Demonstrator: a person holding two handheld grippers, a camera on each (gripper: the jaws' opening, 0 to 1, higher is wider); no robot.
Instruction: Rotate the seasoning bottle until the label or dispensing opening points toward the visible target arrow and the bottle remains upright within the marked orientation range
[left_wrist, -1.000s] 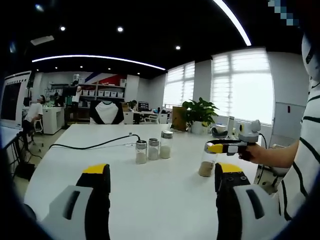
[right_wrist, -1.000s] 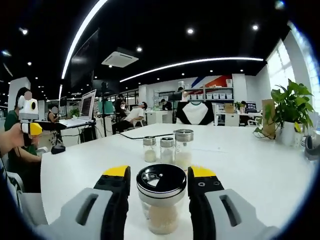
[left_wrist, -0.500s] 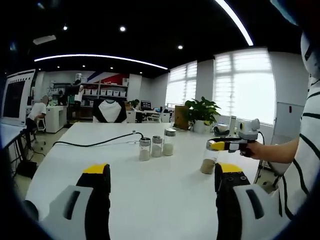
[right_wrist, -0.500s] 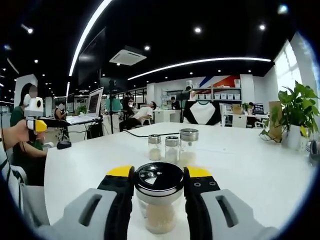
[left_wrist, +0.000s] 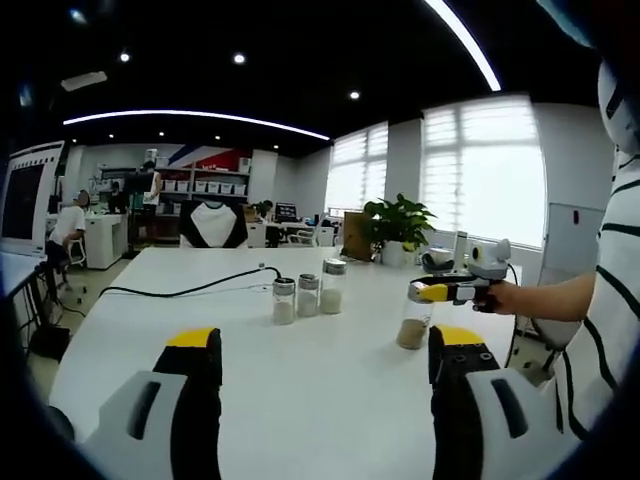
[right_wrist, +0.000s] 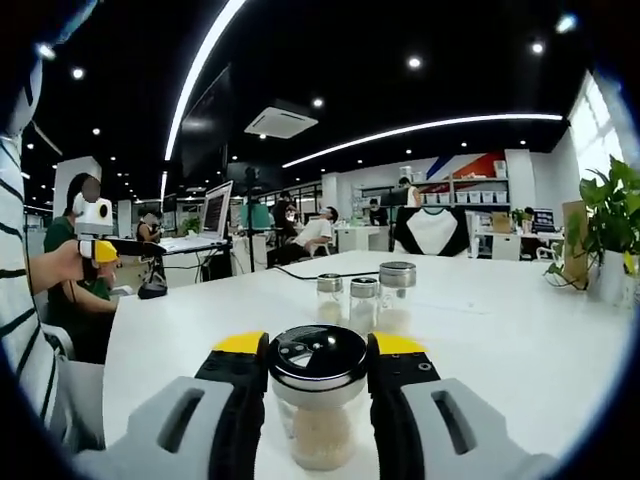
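Right gripper (right_wrist: 318, 350) now clamped on the clear glass seasoning bottle with black lid (right_wrist: 319, 395)
A second ago its jaws stood apart; rotation can begin, left gripper (left_wrist: 318, 352) open and idle

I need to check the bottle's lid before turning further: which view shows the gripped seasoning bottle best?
The right gripper view: the seasoning bottle stands close between the jaws of the right gripper, its black lid facing the camera. The left gripper view shows the same bottle small and far off, lid detail unreadable.
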